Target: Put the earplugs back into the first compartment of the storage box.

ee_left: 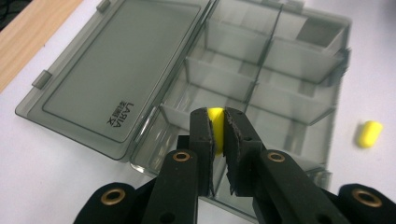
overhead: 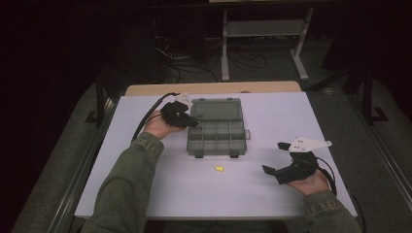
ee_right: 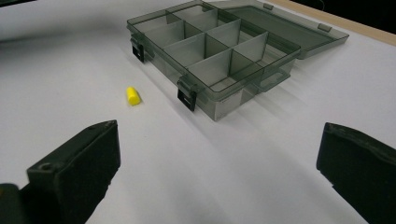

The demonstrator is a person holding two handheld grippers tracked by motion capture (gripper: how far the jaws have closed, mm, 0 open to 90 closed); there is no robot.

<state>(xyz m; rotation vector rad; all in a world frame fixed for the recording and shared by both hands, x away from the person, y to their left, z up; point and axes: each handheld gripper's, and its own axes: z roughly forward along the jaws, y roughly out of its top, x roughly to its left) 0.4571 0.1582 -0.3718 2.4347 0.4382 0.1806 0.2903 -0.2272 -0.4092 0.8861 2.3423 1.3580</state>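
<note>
The left claw [ee_left: 216, 122] is pinching a yellow earplug [ee_left: 215, 122] between clenched jaws, hovering over the open organiser box [overhead: 216, 129] at its 9 o'clock edge; judged step: dropping it into a compartment, which calls for centring, then releasing. The compartments are appearing empty. A second earplug [overhead: 219, 168] is lying on the tabletop [overhead: 272, 199] at the box's 6 o'clock, while the right claw [overhead: 276, 160] is resting wide open, holding nothing.

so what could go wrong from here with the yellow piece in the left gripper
The left gripper pinches the yellow piece by a thin edge above the organizer box; it may well slip or spring out early. The compartments are small and the dividers stand close, so a drop could land in the wrong cell or bounce off a wall. The open lid lies flat beside the jaws, and a sideways move might nudge the box.
</note>
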